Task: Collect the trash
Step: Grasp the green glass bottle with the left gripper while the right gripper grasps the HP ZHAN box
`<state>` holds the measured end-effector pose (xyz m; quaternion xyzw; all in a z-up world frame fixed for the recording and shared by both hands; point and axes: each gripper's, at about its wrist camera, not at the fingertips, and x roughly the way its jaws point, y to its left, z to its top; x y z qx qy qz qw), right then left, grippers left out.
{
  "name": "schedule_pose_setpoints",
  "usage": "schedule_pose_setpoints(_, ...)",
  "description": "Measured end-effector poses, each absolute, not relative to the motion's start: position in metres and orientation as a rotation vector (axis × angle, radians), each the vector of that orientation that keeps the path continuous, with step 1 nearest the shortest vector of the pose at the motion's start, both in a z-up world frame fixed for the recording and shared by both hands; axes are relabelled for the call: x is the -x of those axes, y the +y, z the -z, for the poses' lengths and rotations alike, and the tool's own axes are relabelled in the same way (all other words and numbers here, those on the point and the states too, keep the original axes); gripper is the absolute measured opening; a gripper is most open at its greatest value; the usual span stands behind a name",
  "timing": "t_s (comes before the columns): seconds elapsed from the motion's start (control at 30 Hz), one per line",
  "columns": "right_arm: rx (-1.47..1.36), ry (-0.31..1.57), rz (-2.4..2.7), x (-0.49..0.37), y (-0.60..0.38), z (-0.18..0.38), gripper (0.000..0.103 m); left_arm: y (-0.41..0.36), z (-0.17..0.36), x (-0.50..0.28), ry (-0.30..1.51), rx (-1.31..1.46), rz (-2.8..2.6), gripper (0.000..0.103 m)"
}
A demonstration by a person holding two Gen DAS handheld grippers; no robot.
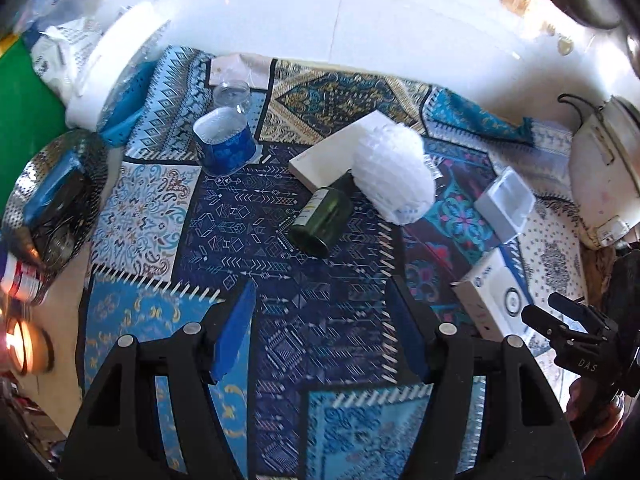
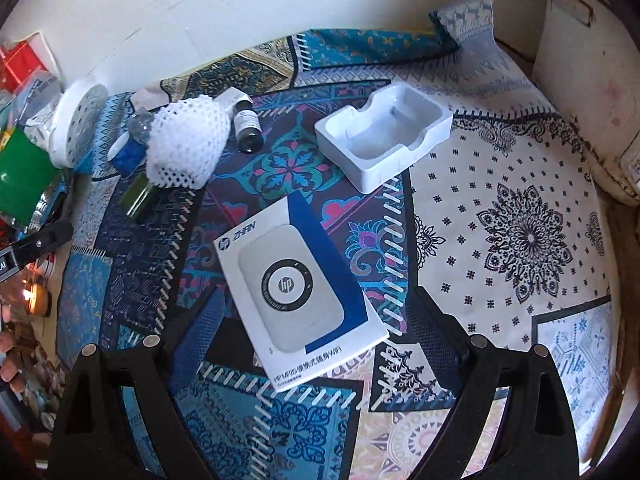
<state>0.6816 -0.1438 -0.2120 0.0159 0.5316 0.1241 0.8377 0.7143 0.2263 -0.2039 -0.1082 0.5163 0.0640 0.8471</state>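
Trash lies on a patterned cloth (image 1: 224, 224). A green glass bottle (image 1: 320, 220) lies on its side, its neck under a white foam net (image 1: 394, 172) and beside a flat white box (image 1: 340, 152). My left gripper (image 1: 322, 328) hovers open in front of the bottle, with nothing between its fingers. In the right wrist view, a white and blue HP box (image 2: 296, 292) lies flat below my open right gripper (image 2: 316, 336), whose fingers stand either side of the box's near end without touching it. A white plastic tray insert (image 2: 384, 136) sits behind the box.
A cut blue bottle base (image 1: 224, 140) and a clear bottle (image 1: 232, 96) stand at the back left. A perforated metal dish (image 1: 52, 200) sits left, with a lit candle (image 1: 20, 348) nearby. A white pot (image 1: 600, 168) stands at the right edge. A small dark bottle (image 2: 246, 128) lies by the net.
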Motion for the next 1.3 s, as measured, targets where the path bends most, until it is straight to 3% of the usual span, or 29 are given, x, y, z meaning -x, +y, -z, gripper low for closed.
schedule_pose_setpoints(0.47, 0.026, 1.185, -0.222, -0.655, -0.118, 0.237, 0.090, 0.247, 0.264, -0.779, 1.174, 0.283, -0.045, 0.066)
schedule_pose_setpoints(0.53, 0.042, 1.174, -0.201, -0.655, -0.116, 0.238, 0.090, 0.248, 0.268, -0.785, 1.171, 0.289, -0.023, 0.057)
schedule_pose_setpoints(0.63, 0.042, 1.166, -0.190, -0.656, -0.113, 0.240, 0.081, 0.245, 0.273, -0.790, 1.174, 0.298, 0.014, 0.047)
schedule_pose_setpoints(1.3, 0.019, 1.029, -0.239, -0.619, -0.138, 0.196, 0.075, 0.199, 0.238, -0.717, 1.075, 0.284, -0.063, 0.041)
